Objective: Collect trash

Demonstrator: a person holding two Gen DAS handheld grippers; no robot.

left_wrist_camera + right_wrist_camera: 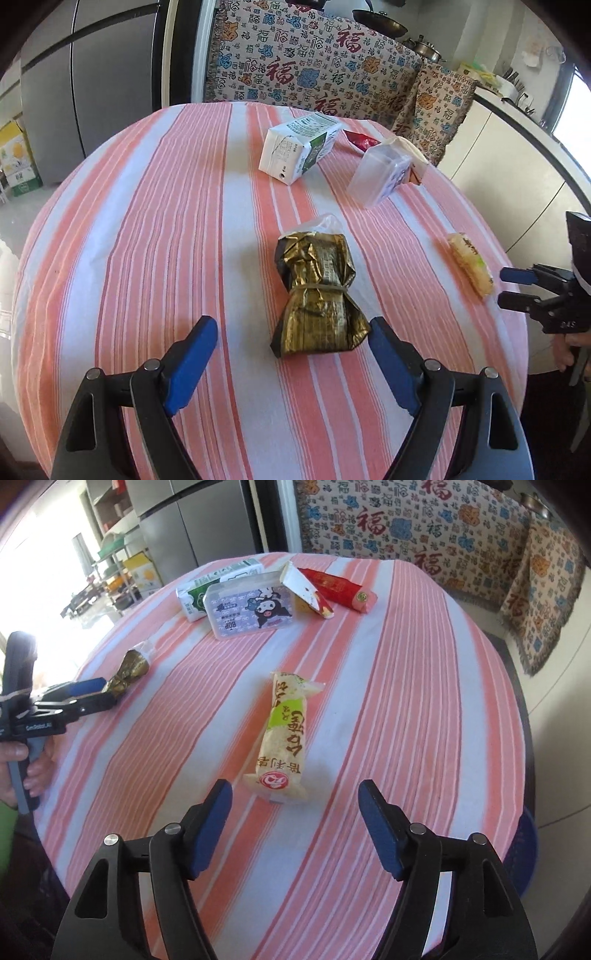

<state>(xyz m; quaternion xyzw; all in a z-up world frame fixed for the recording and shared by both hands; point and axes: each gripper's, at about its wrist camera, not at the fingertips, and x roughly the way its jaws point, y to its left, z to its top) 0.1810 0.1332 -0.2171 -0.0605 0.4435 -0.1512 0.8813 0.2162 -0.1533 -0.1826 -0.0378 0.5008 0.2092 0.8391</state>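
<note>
- Trash lies scattered over a round table under a pink-and-white striped cloth (155, 229).
- Gold foil wrapper (317, 291), crumpled and cinched at the middle by a band, lies near the centre in the left wrist view, with a scrap of clear plastic poking from its far end.
- Left gripper (291, 334) hangs above the wrapper's near end, jaws wide, blue pads (192, 363) clear of the foil on either side; nothing gripped.
- Cream snack packet (284, 734) with green patch and brown lettering lies flat on the cloth, lengthwise away from the right wrist camera.
- Right gripper (295, 794) sits over the packet's near end, jaws spread wide, pads not touching it.
- Far side of the table: white-and-green carton (295, 147) on its side; just beside it a clear plastic box (251, 605) with a cartoon label; then a torn cardboard packet (306, 589) leaning on a red wrapper (340, 589).
- Behind the table, a patterned cloth (314, 62) with red characters drapes furniture; a grey fridge (85, 85) stands to the left.
</note>
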